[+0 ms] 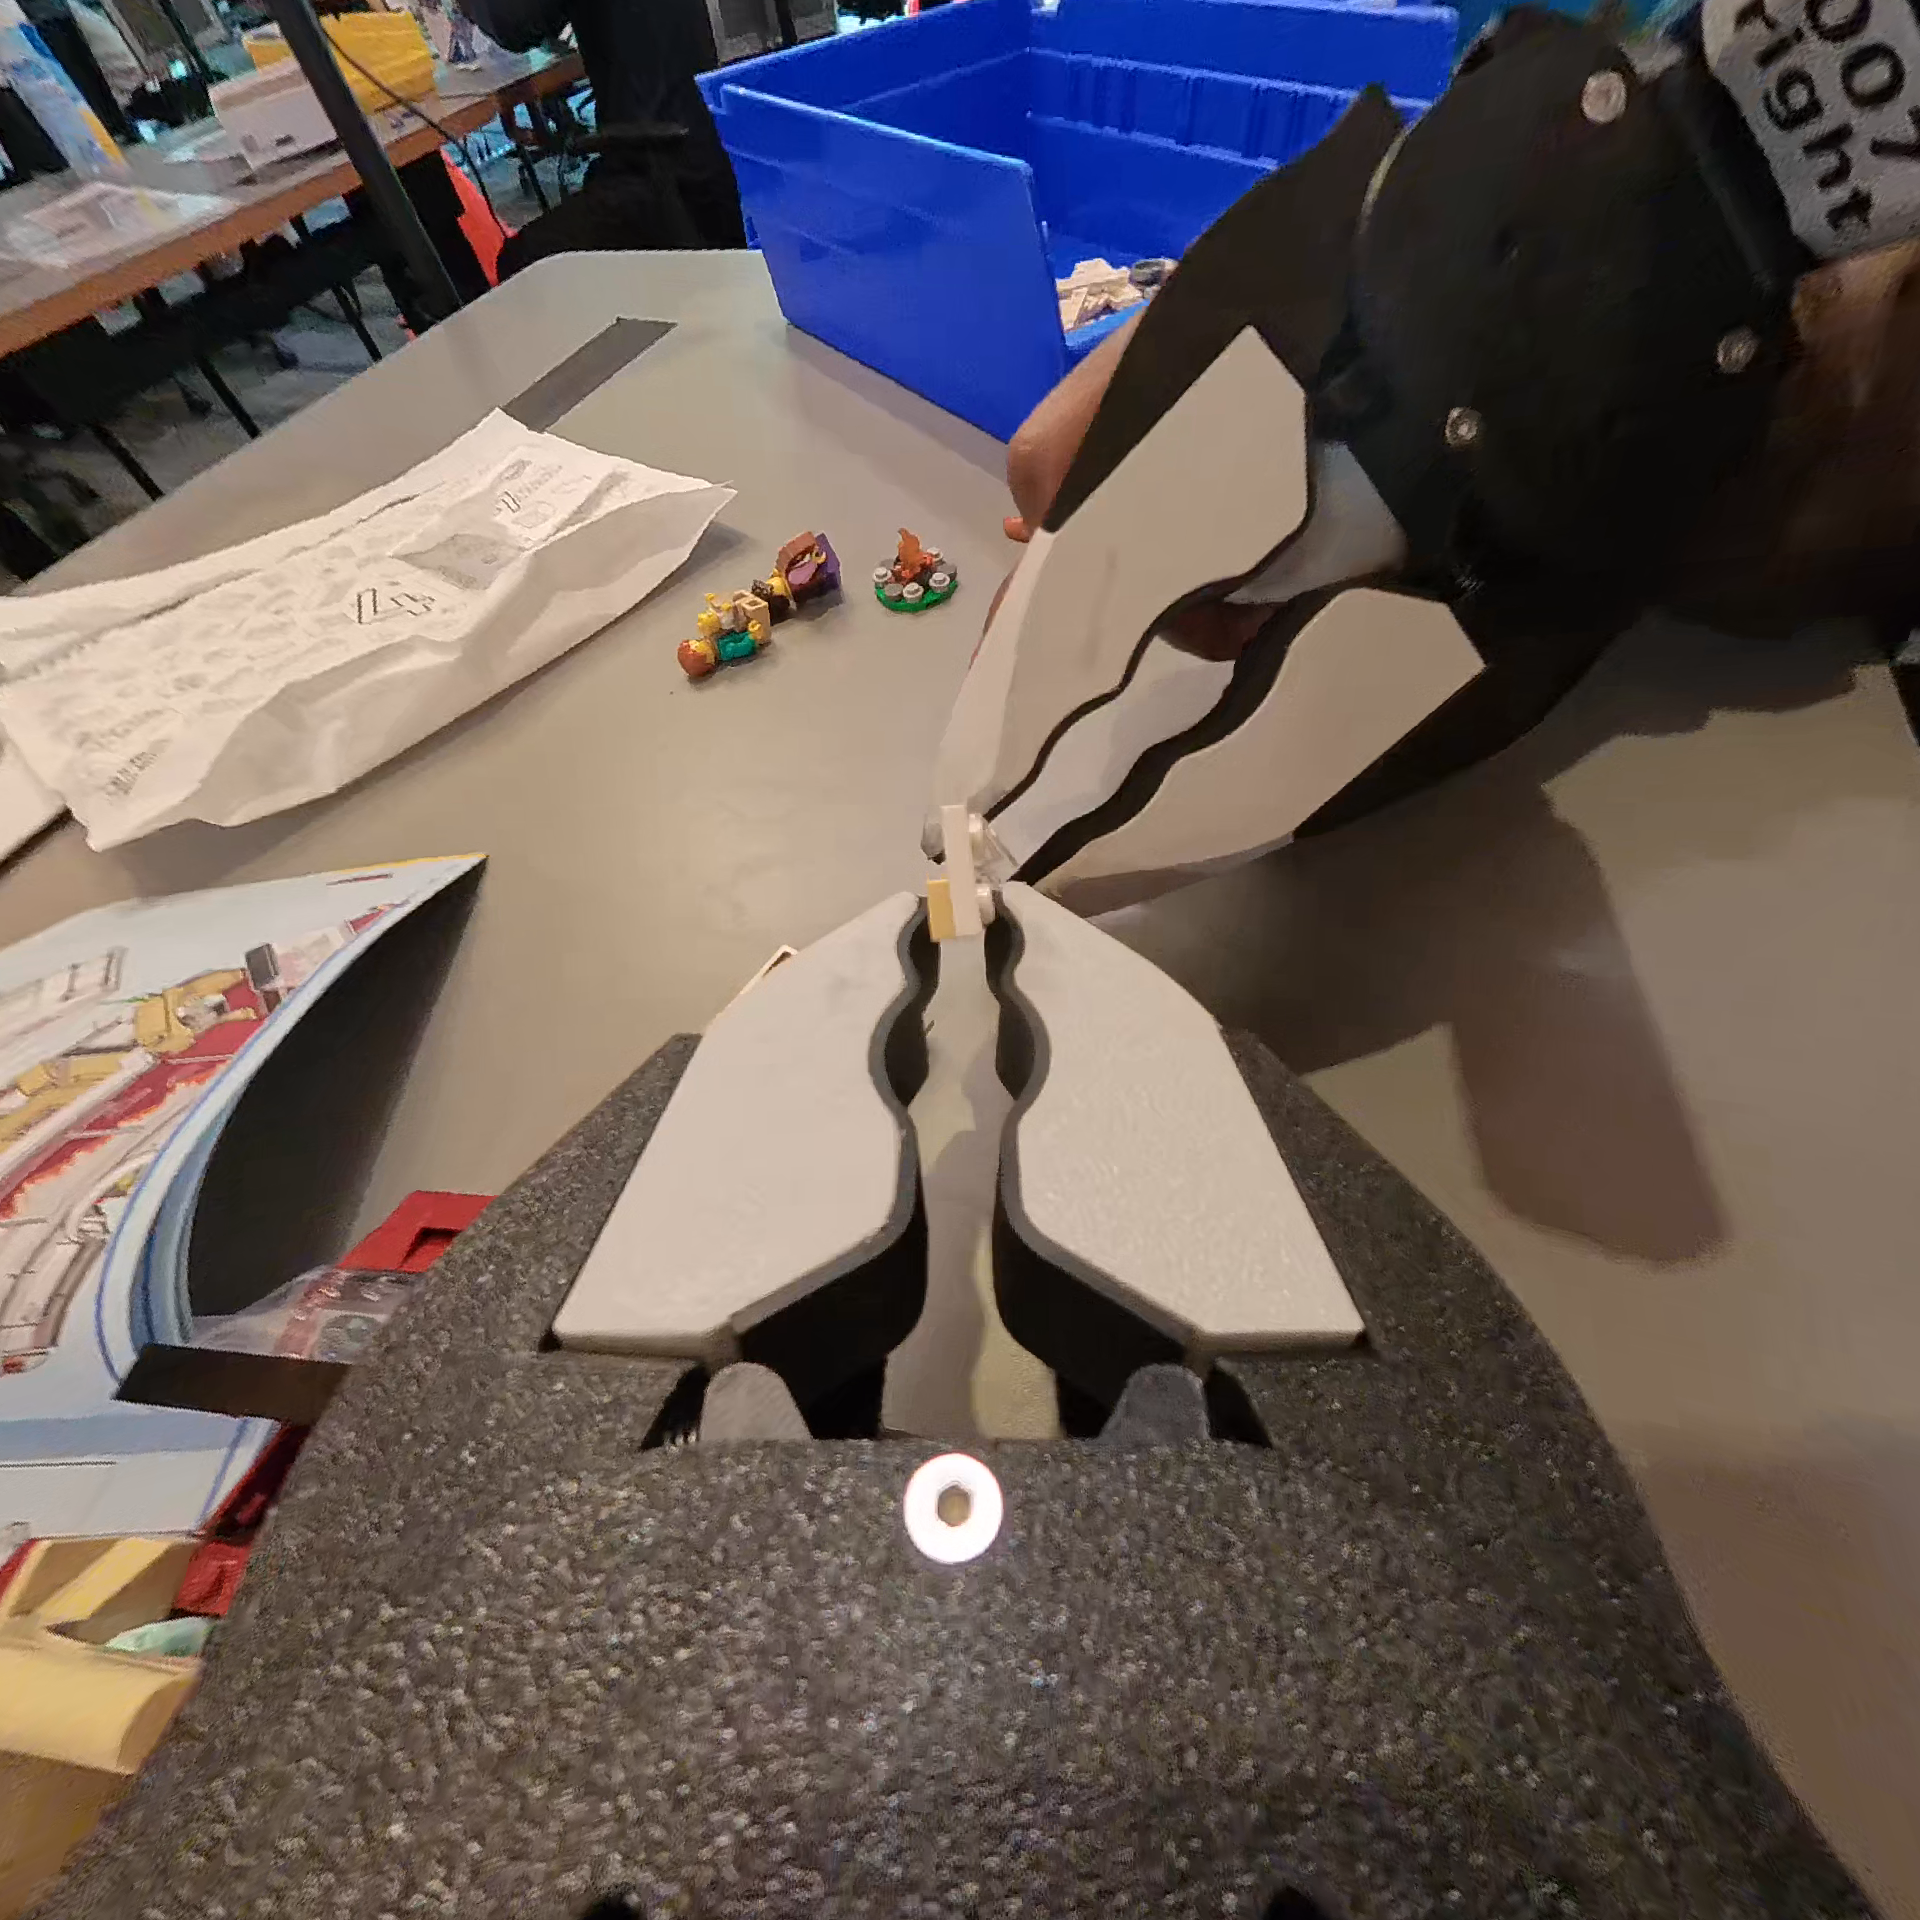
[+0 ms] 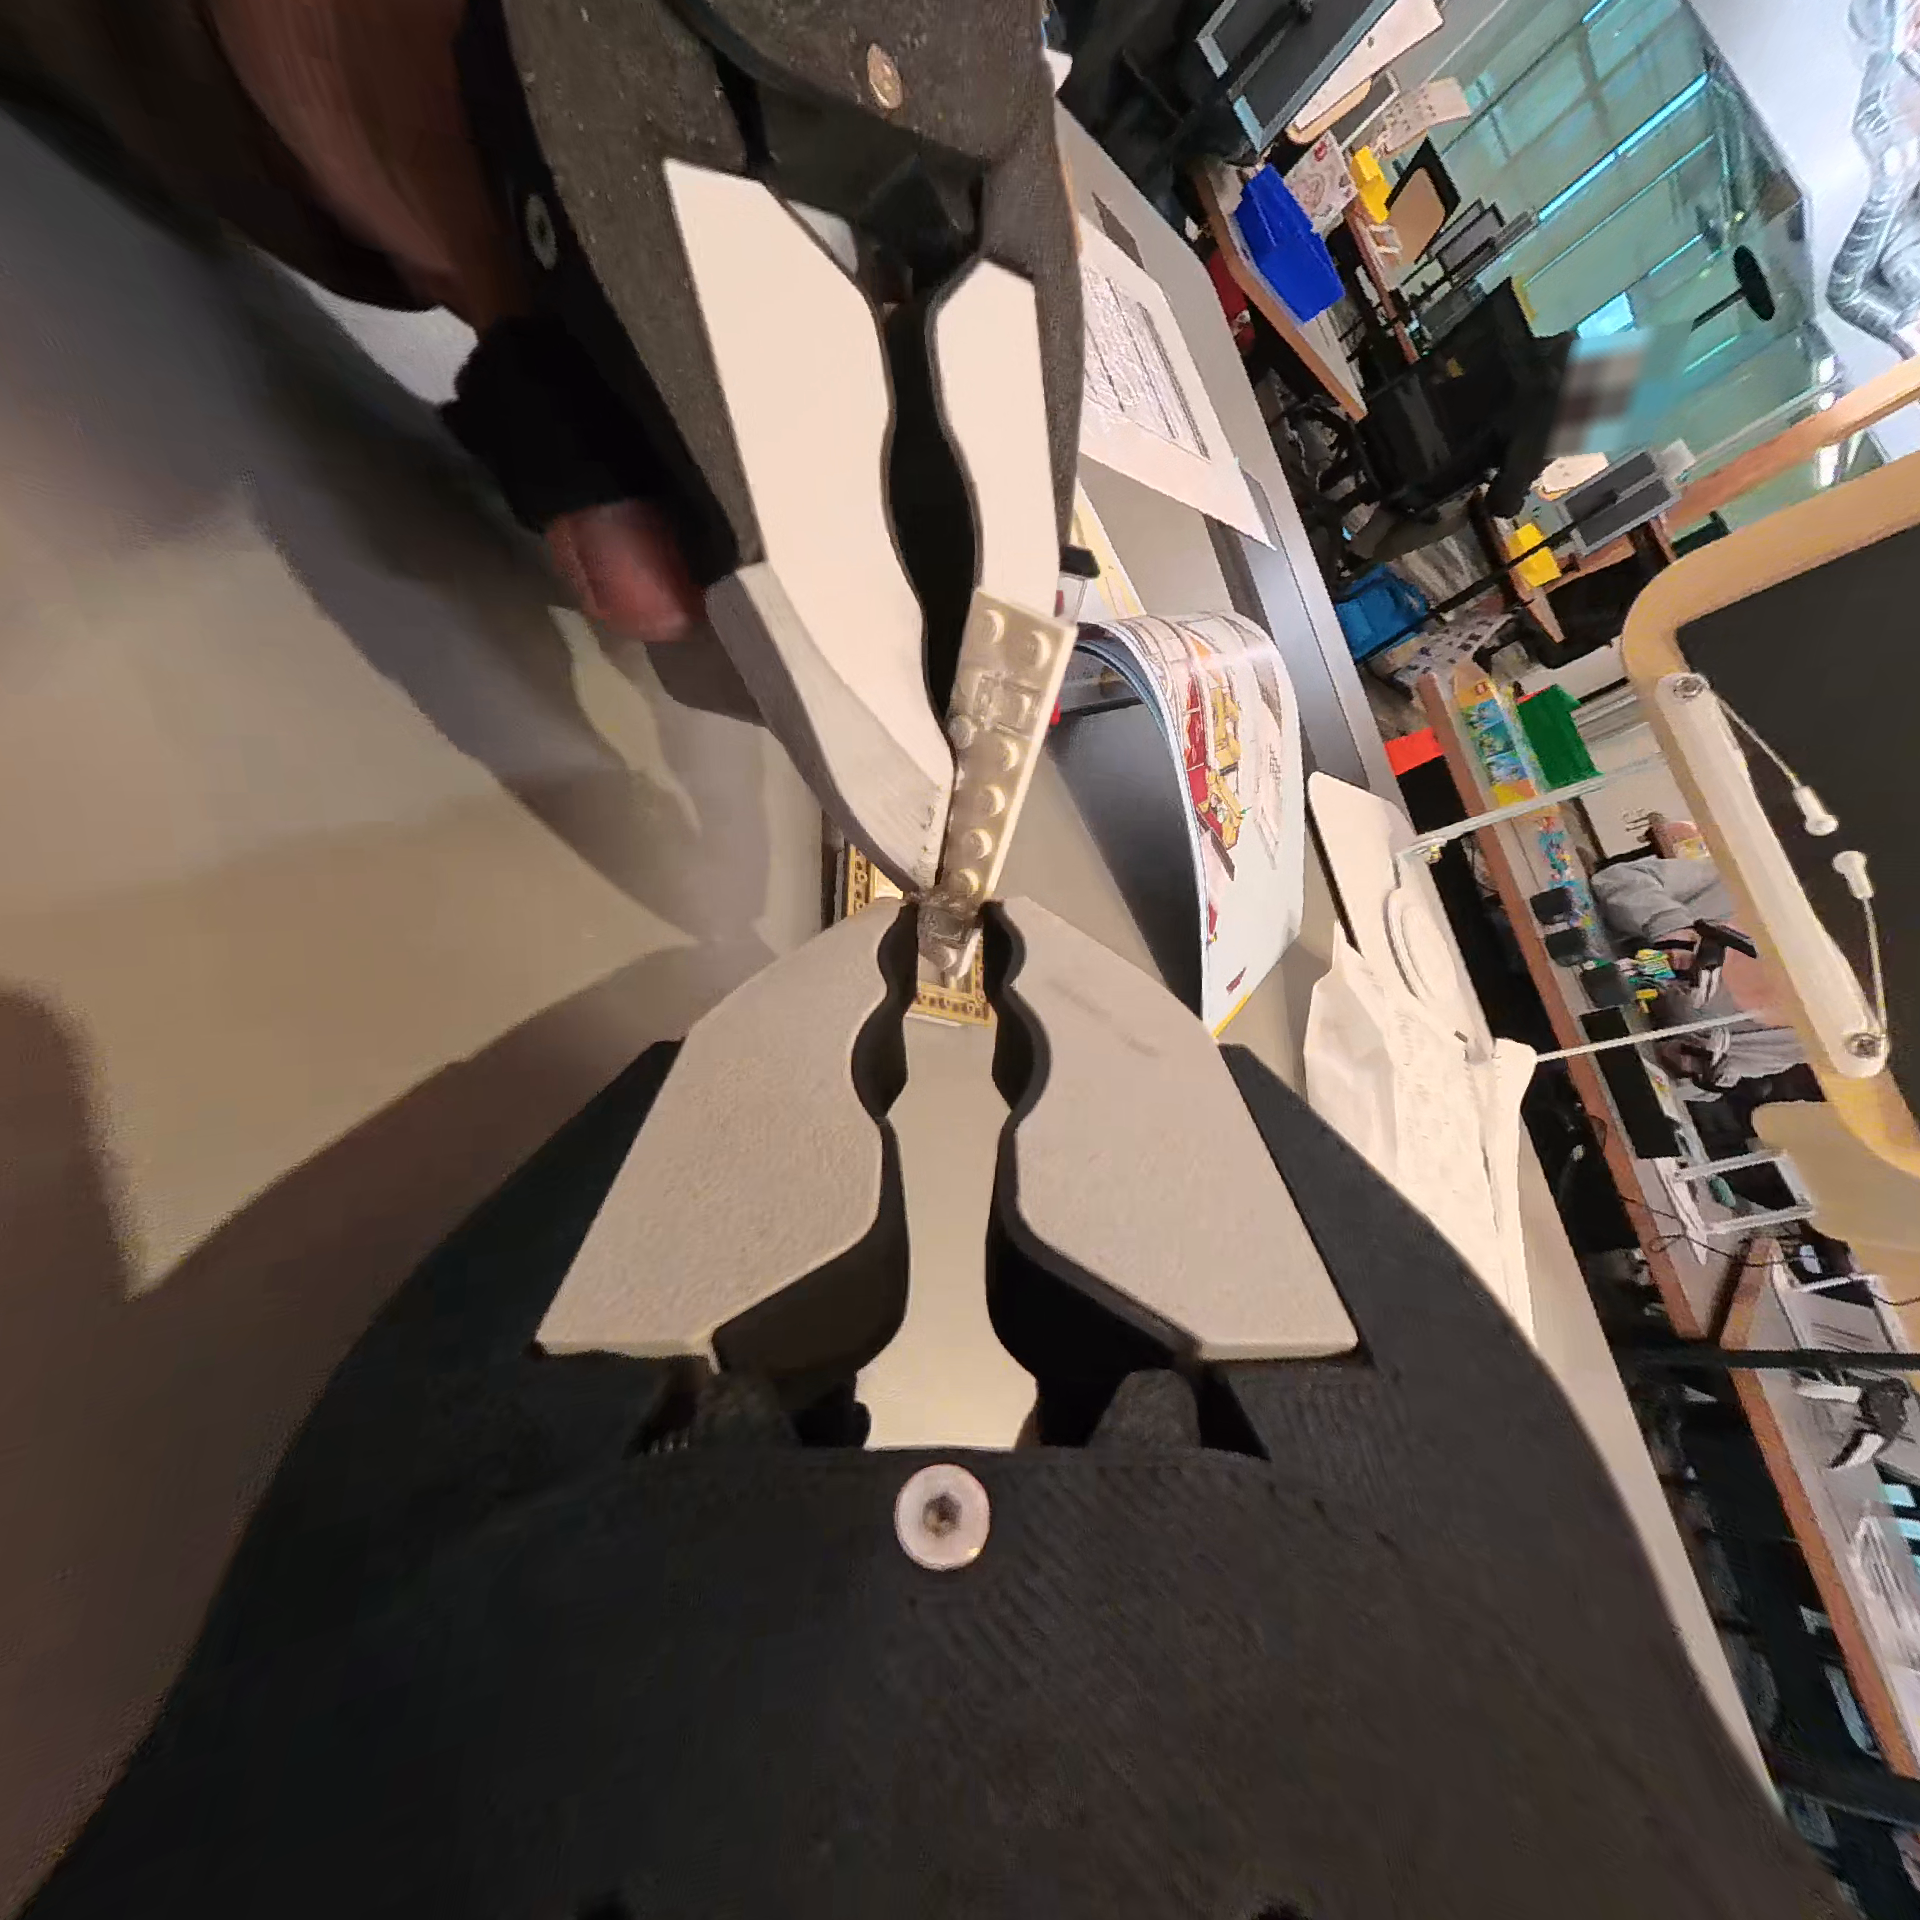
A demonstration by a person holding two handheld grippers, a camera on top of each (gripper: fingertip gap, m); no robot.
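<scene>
1. Left gripper (image 1: 961,914): its jaws stand narrow, pinched on one end of a long white studded plate (image 2: 1003,758). A small tan piece (image 1: 943,907) sits against the plate at the left pad. The plate is held in the air above the grey worktop (image 1: 644,790).
2. The plate's long axis runs straight from one gripper to the other. Seen from the left wrist it is nearly end-on and looks short, leading up and away to the right gripper's tips.
3. Right gripper (image 2: 951,925): also narrow, closed on the plate's opposite end, where a small clear piece (image 2: 945,920) sits between its pads. The two grippers meet almost tip to tip, so neither is nearer the plate than the other.
4. What each view adds: the right wrist view shows the plate's full length and its row of studs, with a gold-trimmed flat piece (image 2: 951,1003) lying on the worktop below the tips. The left wrist view hides that length, but shows what lies beyond: a curled instruction booklet (image 1: 125,1039), a crumpled paper bag (image 1: 343,613), small built figures (image 1: 764,608), a tiny campfire model (image 1: 914,577) and a blue bin (image 1: 894,229) at the far edge.
</scene>
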